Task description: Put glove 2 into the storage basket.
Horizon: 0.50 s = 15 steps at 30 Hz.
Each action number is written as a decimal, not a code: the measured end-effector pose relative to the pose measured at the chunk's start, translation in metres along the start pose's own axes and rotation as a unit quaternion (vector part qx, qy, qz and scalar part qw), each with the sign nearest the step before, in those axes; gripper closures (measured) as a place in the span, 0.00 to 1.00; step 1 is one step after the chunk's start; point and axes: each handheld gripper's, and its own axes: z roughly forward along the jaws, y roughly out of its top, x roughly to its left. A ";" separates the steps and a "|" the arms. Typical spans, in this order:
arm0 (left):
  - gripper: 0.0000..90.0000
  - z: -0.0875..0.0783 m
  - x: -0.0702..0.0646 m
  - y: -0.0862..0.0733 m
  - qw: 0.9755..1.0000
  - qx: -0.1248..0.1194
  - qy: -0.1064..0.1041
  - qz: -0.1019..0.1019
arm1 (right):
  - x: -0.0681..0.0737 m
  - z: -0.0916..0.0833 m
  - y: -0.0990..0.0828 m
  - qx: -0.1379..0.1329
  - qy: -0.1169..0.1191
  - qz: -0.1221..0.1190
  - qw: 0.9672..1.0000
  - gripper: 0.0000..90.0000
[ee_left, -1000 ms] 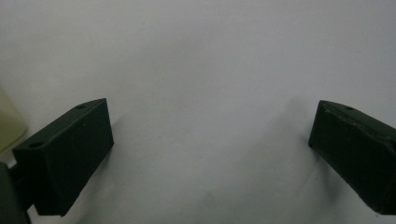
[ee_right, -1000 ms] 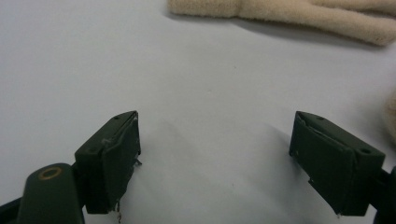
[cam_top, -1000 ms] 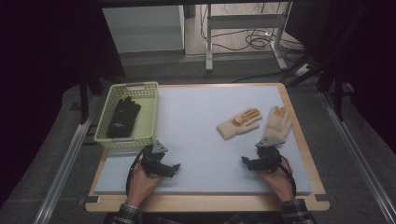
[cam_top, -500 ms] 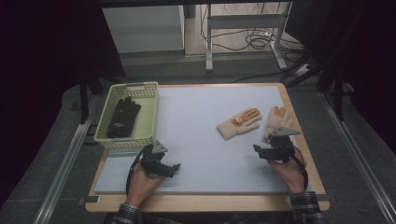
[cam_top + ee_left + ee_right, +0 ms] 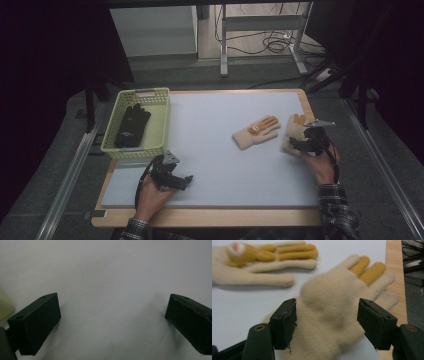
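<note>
Two cream knitted gloves with orange fingers lie on the pale blue mat, one (image 5: 257, 131) (image 5: 262, 267) near the middle right, the other (image 5: 296, 125) (image 5: 329, 300) at the mat's right edge. My right gripper (image 5: 295, 144) (image 5: 327, 322) straddles the cuff half of the right-hand glove. Its jaws have just been closing, they stand apart, and the glove's body lies between them. The left pad is at the glove's edge; the right pad shows a gap. My left gripper (image 5: 186, 181) (image 5: 112, 325) rests open on bare mat near the front left, nothing between its jaws.
A pale green basket (image 5: 160, 120) at the mat's left rear holds a black glove (image 5: 131, 125). The wooden table edge (image 5: 310, 107) runs just right of the right-hand glove. Metal rails flank the table and cables lie on the floor beyond it.
My right hand has moved away from me and to the right, onto the right-hand glove, and its jaws have narrowed. The left hand has stayed put.
</note>
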 end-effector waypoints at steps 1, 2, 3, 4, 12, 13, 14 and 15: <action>0.00 0.000 0.000 0.000 1.000 0.000 0.000 0.000 | -0.001 0.004 -0.001 0.000 0.001 0.000 1.000 0.35; 0.00 0.000 0.000 0.000 1.000 0.000 0.000 0.000 | -0.002 0.007 -0.001 0.000 0.003 0.002 1.000 0.34; 0.00 0.000 0.000 0.000 1.000 0.000 0.000 0.000 | -0.003 0.010 -0.001 0.004 0.001 0.003 1.000 0.32; 0.00 0.000 0.000 0.000 1.000 0.000 0.000 0.000 | -0.003 0.014 -0.002 0.008 0.000 0.002 1.000 0.29; 0.00 0.000 0.000 0.000 1.000 0.000 0.000 0.000 | -0.007 0.023 -0.008 0.000 0.046 0.040 0.998 0.53; 0.00 0.000 0.000 0.000 1.000 0.002 0.000 0.002 | -0.007 0.023 -0.009 -0.001 0.052 0.044 0.998 0.58; 0.00 0.000 0.000 0.000 1.000 0.002 0.000 0.002 | -0.006 0.022 -0.010 -0.003 0.055 0.047 0.997 0.62; 0.00 0.000 0.000 0.000 1.000 0.002 0.000 0.002 | -0.006 0.022 -0.010 -0.005 0.058 0.050 0.997 0.69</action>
